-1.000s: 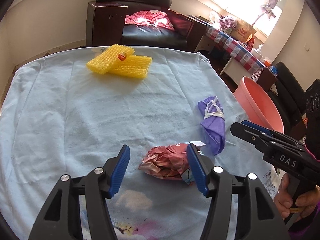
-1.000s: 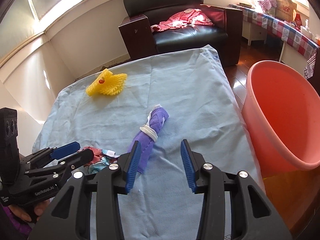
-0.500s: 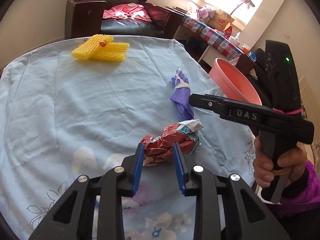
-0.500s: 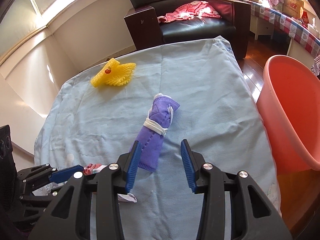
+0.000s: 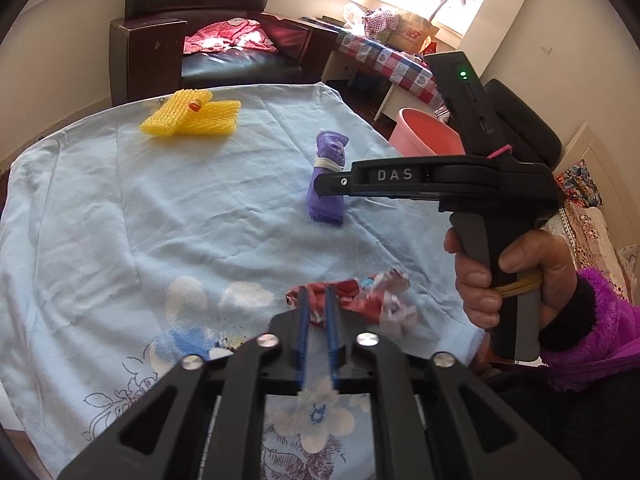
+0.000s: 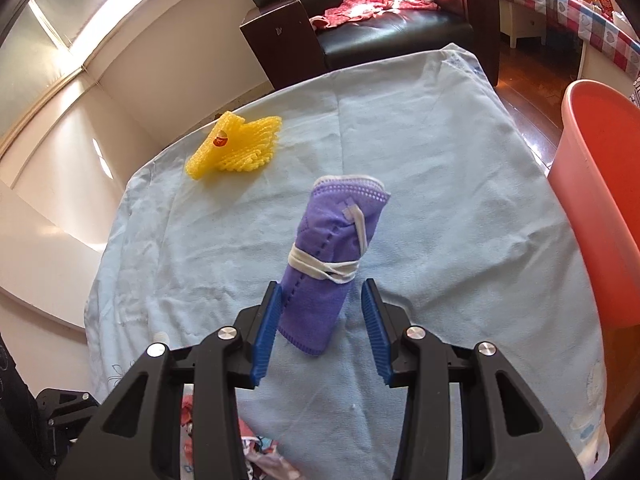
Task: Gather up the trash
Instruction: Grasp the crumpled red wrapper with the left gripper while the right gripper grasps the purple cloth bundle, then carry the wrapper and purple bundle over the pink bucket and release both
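Right gripper [image 5: 332,179] side: "DAS" (white capitals)
Cardboard box [image 5: 412,32] beyond the right gripper, on the checked table: "new balance", faint

On the tablecloth [image 6: 440,152], the foam net [image 6: 236,148] lies behind the rolled mask [image 6: 328,256], bucket [image 6: 600,216] right.
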`<state>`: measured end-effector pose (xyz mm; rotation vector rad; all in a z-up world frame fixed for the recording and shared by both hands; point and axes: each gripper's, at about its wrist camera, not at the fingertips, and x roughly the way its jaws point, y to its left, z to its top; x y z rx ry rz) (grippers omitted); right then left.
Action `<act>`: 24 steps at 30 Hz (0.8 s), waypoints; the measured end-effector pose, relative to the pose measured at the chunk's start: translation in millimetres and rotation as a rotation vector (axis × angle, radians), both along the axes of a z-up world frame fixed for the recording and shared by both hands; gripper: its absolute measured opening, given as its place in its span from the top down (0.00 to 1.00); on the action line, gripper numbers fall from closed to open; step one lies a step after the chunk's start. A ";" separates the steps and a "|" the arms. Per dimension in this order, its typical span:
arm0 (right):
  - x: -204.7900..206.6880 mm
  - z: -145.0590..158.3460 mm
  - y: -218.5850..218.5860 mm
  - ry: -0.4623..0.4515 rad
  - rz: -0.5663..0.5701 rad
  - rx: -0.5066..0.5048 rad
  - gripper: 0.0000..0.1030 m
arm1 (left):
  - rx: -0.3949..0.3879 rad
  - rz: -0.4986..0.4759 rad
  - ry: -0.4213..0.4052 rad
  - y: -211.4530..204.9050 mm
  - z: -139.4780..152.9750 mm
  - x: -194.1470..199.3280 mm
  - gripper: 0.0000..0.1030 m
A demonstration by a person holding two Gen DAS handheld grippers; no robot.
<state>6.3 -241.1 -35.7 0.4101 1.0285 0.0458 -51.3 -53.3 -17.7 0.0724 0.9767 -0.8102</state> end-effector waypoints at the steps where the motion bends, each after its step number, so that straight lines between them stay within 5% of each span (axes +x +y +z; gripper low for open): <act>1: 0.6 -1.4 0.0 -0.001 -0.004 0.012 0.59 | 0.011 -0.010 -0.015 -1.0 1.9 0.5 0.48; 4: 0.9 -3.2 -2.3 -0.008 -0.002 0.035 0.59 | 0.019 -0.057 -0.049 -7.2 6.1 -1.2 0.42; 13: -1.9 0.0 2.1 -0.051 0.052 0.012 0.70 | 0.066 0.046 0.125 -5.8 -29.4 4.0 0.42; 20: -17.0 14.6 -1.0 -0.110 0.064 -0.049 0.72 | 0.011 0.070 0.222 -10.2 -30.7 7.8 0.70; 24: -29.5 24.4 -11.6 -0.140 0.053 -0.075 0.72 | 0.018 0.085 0.195 -16.0 -23.3 7.3 0.76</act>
